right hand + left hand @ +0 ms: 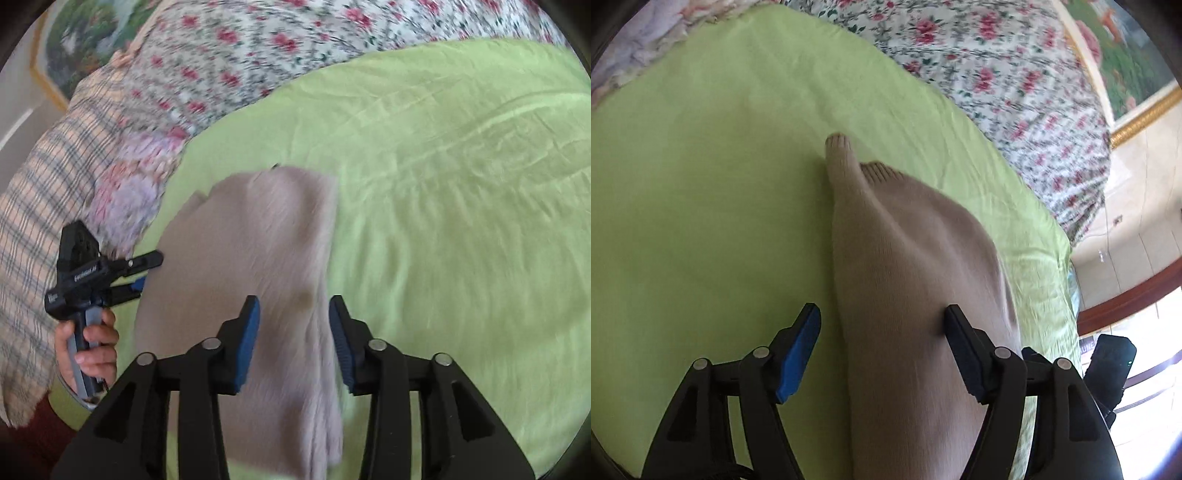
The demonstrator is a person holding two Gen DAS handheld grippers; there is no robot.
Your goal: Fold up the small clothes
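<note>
Sweater (908,280) lay part-folded on the bed's green sheet (701,221). Both tools, left (882,325) and right (294,314), hovered spread, pinching nothing. A good next fold probably needed matched corner grips.

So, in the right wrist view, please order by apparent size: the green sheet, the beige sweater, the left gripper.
1. Green sheet, largest.
2. Beige sweater.
3. Left gripper, smallest, though it is farther from the camera, so its true size is unsure.
</note>
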